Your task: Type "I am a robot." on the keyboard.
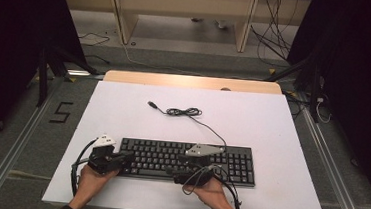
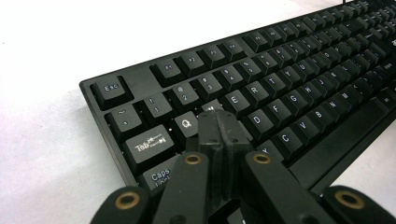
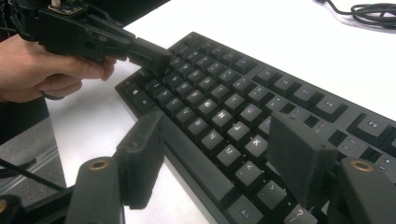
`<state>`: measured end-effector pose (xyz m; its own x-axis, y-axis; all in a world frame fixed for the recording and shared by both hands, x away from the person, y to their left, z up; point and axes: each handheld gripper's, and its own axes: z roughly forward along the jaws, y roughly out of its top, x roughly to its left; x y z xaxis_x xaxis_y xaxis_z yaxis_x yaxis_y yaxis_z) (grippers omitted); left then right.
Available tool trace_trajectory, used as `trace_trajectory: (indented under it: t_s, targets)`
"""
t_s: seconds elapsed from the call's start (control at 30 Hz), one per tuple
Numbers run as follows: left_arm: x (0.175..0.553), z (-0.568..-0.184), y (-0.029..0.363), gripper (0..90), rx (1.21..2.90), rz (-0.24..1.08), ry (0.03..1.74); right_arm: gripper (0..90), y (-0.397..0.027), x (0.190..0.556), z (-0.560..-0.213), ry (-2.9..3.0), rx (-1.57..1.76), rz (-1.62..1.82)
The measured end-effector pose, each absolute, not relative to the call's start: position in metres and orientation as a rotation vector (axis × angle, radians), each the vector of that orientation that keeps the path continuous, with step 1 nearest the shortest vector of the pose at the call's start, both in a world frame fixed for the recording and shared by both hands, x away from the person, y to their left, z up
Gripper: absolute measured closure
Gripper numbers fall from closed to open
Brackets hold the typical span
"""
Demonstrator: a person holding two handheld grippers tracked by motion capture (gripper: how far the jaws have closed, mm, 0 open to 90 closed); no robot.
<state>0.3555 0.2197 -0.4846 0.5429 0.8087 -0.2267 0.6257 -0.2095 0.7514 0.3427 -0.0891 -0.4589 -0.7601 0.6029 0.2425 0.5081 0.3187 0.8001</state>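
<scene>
A black keyboard [image 1: 189,160] lies across the near part of the white tabletop [image 1: 271,136]. My left gripper [image 1: 125,156] is at its left end with the jaws shut together and nothing between them. Its tip [image 2: 219,122] sits just over the letter keys beside Q; contact cannot be told. In the right gripper view the left gripper [image 3: 156,55] is at the upper left, held by a hand [image 3: 42,70]. My right gripper [image 3: 219,154] stands open above the keyboard's [image 3: 224,107] front edge, near the space bar, holding nothing. From above, the right gripper [image 1: 177,165] is at the keyboard's middle.
The keyboard's cable [image 1: 185,112] is coiled on the table behind it and ends in a loose USB plug [image 1: 151,103]. A wooden strip [image 1: 190,81] borders the far edge. Metal rails [image 1: 14,146] and loose wires [image 1: 273,41] lie on the floor around the table.
</scene>
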Motion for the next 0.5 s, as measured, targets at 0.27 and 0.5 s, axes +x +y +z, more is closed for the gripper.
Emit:
trace_trajectory:
  t_s: [0.27, 0.5]
  targets:
    - [0.3557, -0.485, 0.2197, 88.8, 1.929, 0.266, 1.168, 37.3, -0.089, 0.3419, -0.4584, 2.464, 1.037, 1.446]
    - [0.3561, -0.4854, 0.2198, 88.9, 1.93, 0.263, 1.169, 37.3, -0.0894, 0.3417, -0.4582, 2.463, 1.036, 1.449]
